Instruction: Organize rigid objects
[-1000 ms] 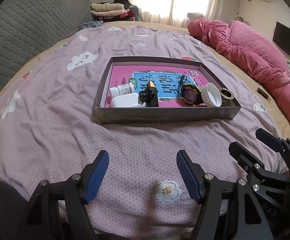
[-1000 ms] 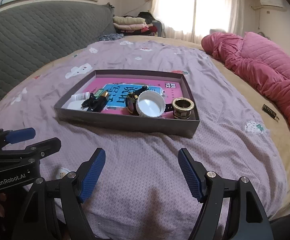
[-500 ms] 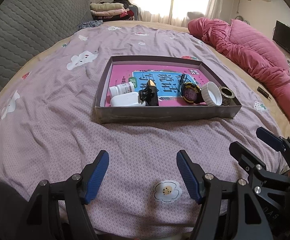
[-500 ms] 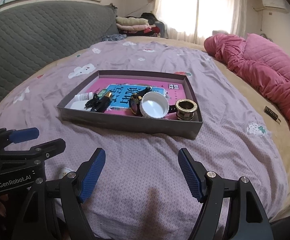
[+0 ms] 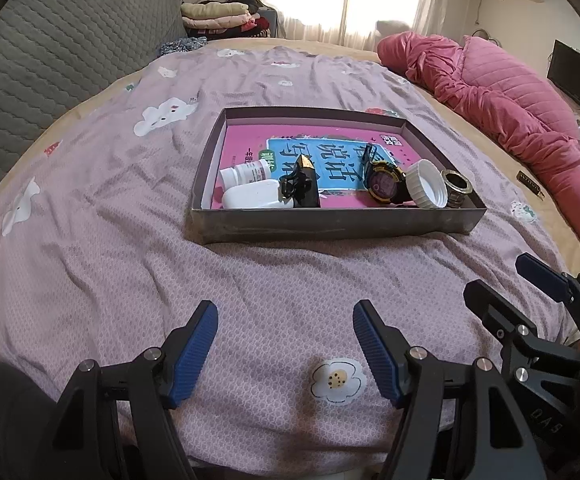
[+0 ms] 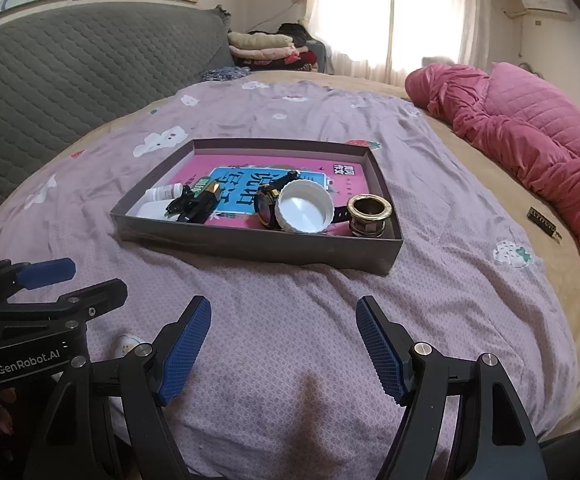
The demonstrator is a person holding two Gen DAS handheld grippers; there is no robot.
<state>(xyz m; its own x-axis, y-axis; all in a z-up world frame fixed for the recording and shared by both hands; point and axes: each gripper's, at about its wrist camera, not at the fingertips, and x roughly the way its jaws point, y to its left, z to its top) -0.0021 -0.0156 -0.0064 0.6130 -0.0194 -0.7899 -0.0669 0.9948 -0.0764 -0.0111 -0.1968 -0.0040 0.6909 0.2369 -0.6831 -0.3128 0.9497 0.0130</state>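
A shallow grey box (image 5: 329,224) (image 6: 250,242) sits on the bed with a pink book lining its floor. Along its near side lie two white bottles (image 5: 250,196), a black and gold object with a black clip (image 5: 303,188) (image 6: 202,202), a wristwatch (image 5: 383,184), a white lid (image 5: 427,190) (image 6: 303,212) and a brass ring fitting (image 5: 455,188) (image 6: 369,216). My left gripper (image 5: 286,348) is open and empty, low over the sheet well short of the box. My right gripper (image 6: 284,344) is open and empty beside it; it also shows in the left wrist view (image 5: 529,292).
The bed has a mauve sheet with a flower print (image 5: 337,380). A pink quilt (image 5: 509,100) lies bunched on the right. A small dark bar (image 6: 543,218) lies near it. A grey quilted headboard (image 5: 50,60) stands left. Folded clothes (image 5: 218,16) are stacked at the back.
Both grippers have drawn back and risen slightly from the box. They stay open and empty. Nothing in the box has moved.
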